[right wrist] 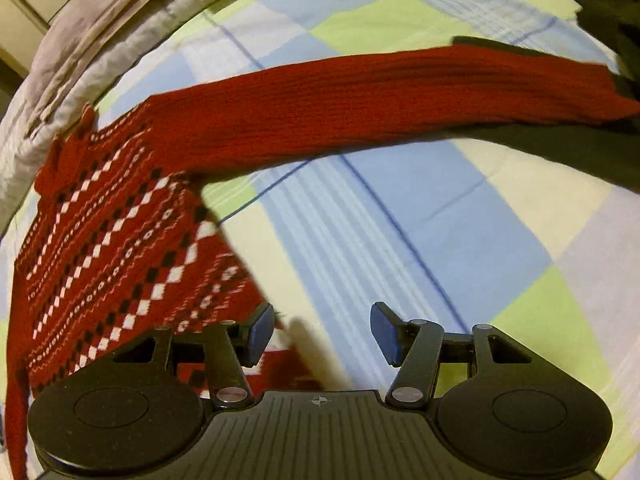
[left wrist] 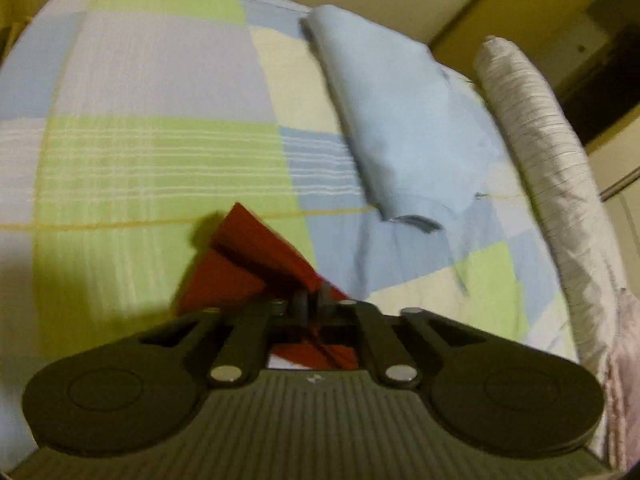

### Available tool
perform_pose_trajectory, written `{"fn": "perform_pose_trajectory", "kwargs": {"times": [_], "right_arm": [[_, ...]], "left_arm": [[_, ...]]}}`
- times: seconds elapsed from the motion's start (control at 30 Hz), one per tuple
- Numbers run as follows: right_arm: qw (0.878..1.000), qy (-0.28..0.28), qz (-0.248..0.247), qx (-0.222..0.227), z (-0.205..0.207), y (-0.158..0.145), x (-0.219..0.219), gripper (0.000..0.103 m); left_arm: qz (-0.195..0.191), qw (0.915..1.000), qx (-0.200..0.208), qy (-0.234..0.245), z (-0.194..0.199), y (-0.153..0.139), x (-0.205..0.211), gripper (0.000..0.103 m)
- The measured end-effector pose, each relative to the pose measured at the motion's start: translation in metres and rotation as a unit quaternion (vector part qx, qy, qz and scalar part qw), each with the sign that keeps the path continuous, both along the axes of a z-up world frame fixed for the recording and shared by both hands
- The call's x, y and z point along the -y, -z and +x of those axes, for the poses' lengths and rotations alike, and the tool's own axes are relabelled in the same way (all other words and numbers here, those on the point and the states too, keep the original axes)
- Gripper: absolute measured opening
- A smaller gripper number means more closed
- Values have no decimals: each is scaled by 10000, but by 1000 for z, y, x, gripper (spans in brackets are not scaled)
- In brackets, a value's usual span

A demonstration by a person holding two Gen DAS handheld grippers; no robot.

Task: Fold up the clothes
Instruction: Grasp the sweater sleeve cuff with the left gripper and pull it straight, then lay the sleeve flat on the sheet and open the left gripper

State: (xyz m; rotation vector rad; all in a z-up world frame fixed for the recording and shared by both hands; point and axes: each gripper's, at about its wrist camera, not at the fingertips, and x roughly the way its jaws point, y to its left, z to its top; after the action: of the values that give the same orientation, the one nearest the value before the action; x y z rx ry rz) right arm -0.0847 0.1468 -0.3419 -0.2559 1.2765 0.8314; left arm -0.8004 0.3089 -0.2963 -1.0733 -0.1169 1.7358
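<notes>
A red knitted sweater (right wrist: 120,232) with a white and black diamond pattern lies on the checked bedspread (right wrist: 460,240), at the left of the right wrist view. Its plain red sleeve (right wrist: 380,96) stretches out to the right and is lifted off the bed, casting a dark shadow. My left gripper (left wrist: 314,300) is shut on the red sleeve end (left wrist: 248,256), which hangs above the bedspread (left wrist: 160,160). My right gripper (right wrist: 322,334) is open, blue pads (right wrist: 384,332) apart, beside the sweater's right edge with nothing between them.
A folded light blue garment (left wrist: 396,120) lies on the bed to the right in the left wrist view. A rolled grey-white quilt (left wrist: 540,152) runs along the bed's edge, also seen as the quilt (right wrist: 80,40) at upper left. Walls and a cupboard stand behind.
</notes>
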Motion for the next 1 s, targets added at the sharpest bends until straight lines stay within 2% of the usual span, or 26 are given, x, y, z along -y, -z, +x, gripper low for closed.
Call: {"fn": "perform_pose_trajectory", "kwargs": {"times": [0.07,0.13,0.2,0.23,0.27,0.33,0.37,0.4,0.43,0.53,0.6,0.67,0.77,0.87,0.97,1.0], "right_arm": [[9999,-78,-10,83,-4,-5,-4,57],[9998,-117,-5,147,-6,-10,-8,57],[9998,-128,-5,157,-7,-12,-10,57],[9998,-129,-23,143,-8,-11,-11,57],[9998,-127,-50,127,-9,-9,-12,57],[9998,-116,-117,90,-13,-4,-13,57],[9998,-130,-144,78,-14,-2,-12,57],[9997,-159,-166,71,-17,0,-12,57],[9996,-200,-192,88,-19,1,-11,57],[9985,-395,-217,327,-25,-4,-7,57],[9961,-623,-152,610,-32,-12,-5,57],[9928,-872,-123,807,-40,-18,-6,57],[9898,-1124,-70,875,-50,-20,-3,57],[9893,-1170,-85,868,-56,-16,4,57],[9907,-1089,-185,793,-58,-9,12,57],[9908,-1076,-199,795,-58,-8,13,57]], "left_arm": [[190,9998,36,-71,-15,-3,-4,1],[680,9970,-335,151,-15,-27,8,1],[637,9959,-574,291,-17,-29,18,2],[455,9960,-692,334,-20,-22,21,2],[83,9958,-853,326,-22,-8,21,5],[-757,9938,-809,35,-33,29,20,8],[-1171,9903,-740,-135,-39,48,19,8],[-1296,9886,-674,-354,-43,57,22,9],[-1258,9884,-608,-599,-47,62,28,9],[-1312,9790,-1051,-1150,-34,43,31,14],[-943,9875,-1020,-749,-20,27,27,15],[-849,9887,-1234,-100,-1,17,14,15],[-995,9784,-1525,975,20,22,-7,14],[-1273,9658,-1293,1854,29,37,-26,14],[-1515,9561,-1750,1799,28,49,-42,14],[-1568,9545,-1972,1596,22,52,-47,11]]}}
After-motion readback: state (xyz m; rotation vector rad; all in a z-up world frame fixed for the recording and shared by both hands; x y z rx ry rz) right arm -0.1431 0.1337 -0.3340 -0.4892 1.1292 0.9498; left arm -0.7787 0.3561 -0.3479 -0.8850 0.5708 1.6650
